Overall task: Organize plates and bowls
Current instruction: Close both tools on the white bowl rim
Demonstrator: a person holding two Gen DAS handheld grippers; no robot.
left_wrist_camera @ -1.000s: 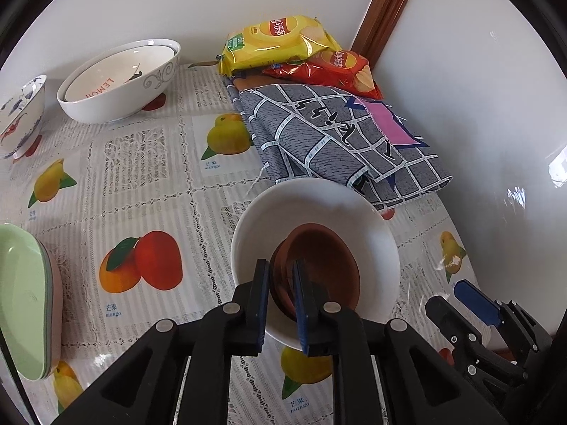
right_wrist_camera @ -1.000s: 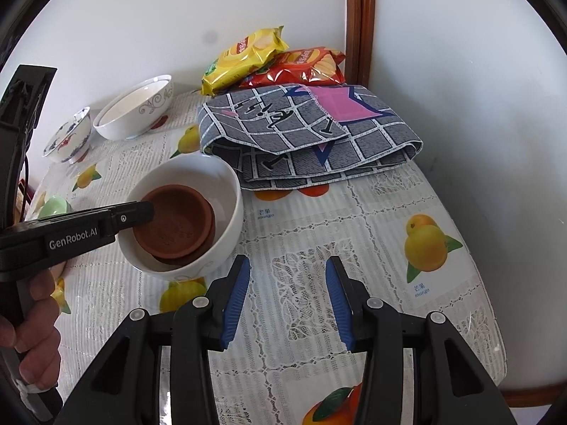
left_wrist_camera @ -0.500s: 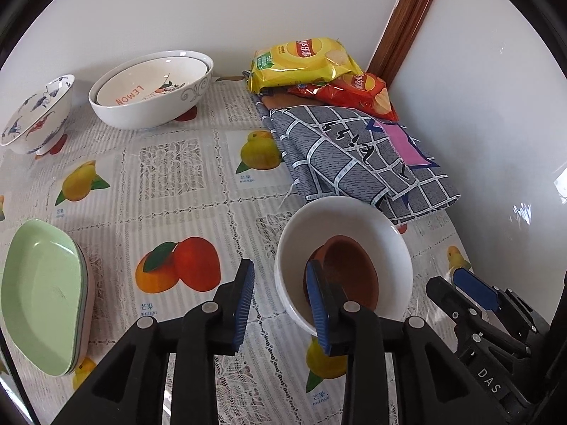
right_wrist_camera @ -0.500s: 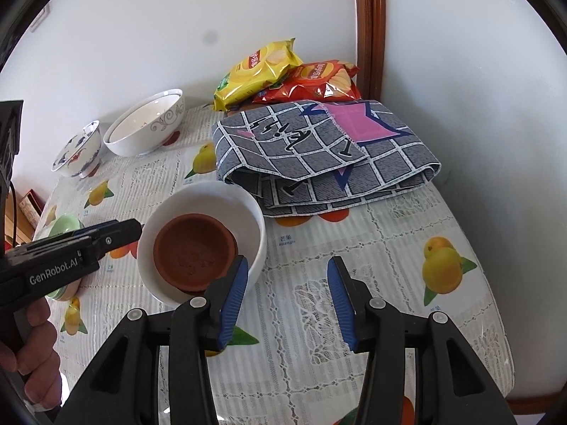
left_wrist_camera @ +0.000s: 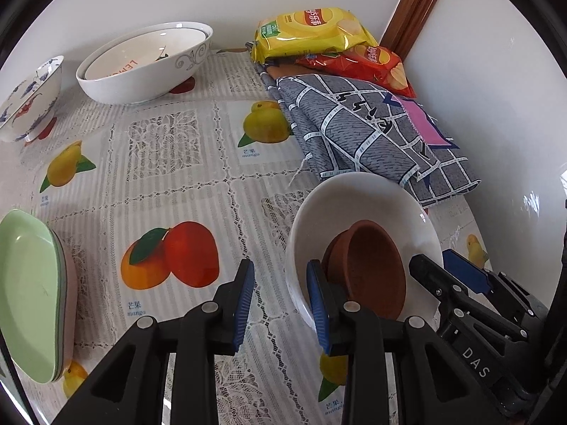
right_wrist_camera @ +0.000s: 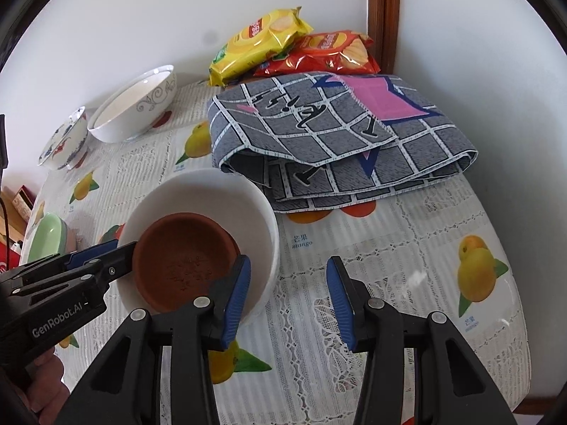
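The left hand-held gripper (left_wrist_camera: 280,304) has let go of the brown dish (left_wrist_camera: 368,269) it pinched a second ago; its blue fingers now stand wide apart, empty, the right finger just beside the near rim of the white bowl (left_wrist_camera: 354,202) and the left finger over the bare worktop (left_wrist_camera: 177,184). The right hand-held gripper (right_wrist_camera: 287,297) is also wide and empty, and has drawn closer to the bowl: its left finger now overlaps the bowl's near right rim in the right wrist view, though contact cannot be told.

The brown dish lies inside the white bowl, tilted against its near wall. The bowl sits on the fruit-print cloth between the two grippers, with the folded grey checked cloth (right_wrist_camera: 340,141) touching or just behind its far rim. Behind that cloth, in the far corner, lie a yellow chip bag (left_wrist_camera: 312,28) and a red chip bag (left_wrist_camera: 361,67). Far left stand a large white bowl (left_wrist_camera: 149,63) with another nested in it, and a small blue-patterned bowl (left_wrist_camera: 28,102). A stack of green plates (left_wrist_camera: 28,294) rests at the near left edge, well apart from the white bowl.
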